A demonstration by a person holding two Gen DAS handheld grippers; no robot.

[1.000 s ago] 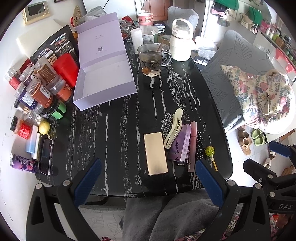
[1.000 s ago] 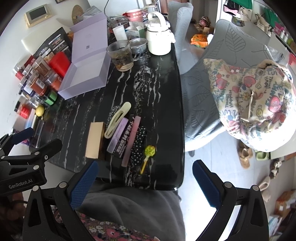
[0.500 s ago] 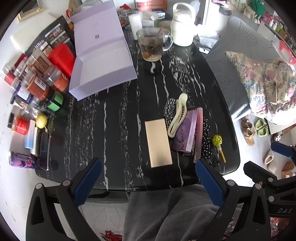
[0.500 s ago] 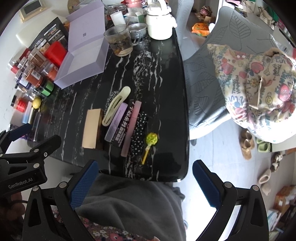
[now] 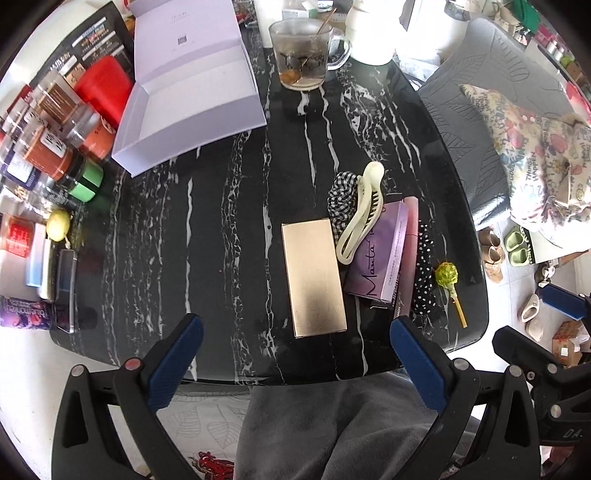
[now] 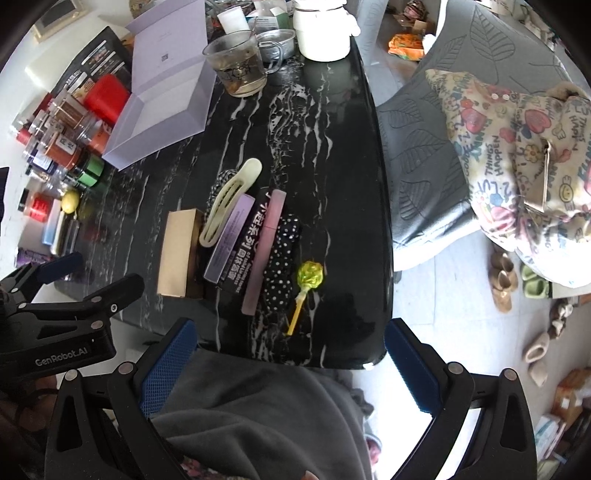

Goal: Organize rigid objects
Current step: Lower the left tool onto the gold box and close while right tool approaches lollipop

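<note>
Broadly, a black marble table (image 5: 229, 206) fills both views, and places below are given from the gold box (image 5: 314, 275) lying flat near its front edge. Well beyond that box and to its left, an open lilac box (image 5: 192, 99) is seen with its lid raised; further left of it, jars (image 5: 55, 147) are crowded along the table's side. A glass mug (image 5: 303, 55) and a white kettle (image 6: 321, 29) are set far beyond the gold box. Just right of the gold box a purple box (image 5: 380, 258) is laid, with a pink stick (image 6: 264, 251) along its far side. A cream clip (image 5: 360, 214) is propped across the purple box's top corner and a checked scrunchie (image 5: 341, 199). A dotted scrunchie (image 6: 280, 266) is found right of the stick, and a green lollipop (image 6: 308, 282) further right, apart from it.

The left gripper (image 5: 295, 354) is held above the table's near edge, jaws wide apart, nothing between them. The right gripper (image 6: 288, 358) is likewise held spread and empty, nearer than the lollipop. Grey cloth (image 6: 258, 413) is seen beneath both.
</note>
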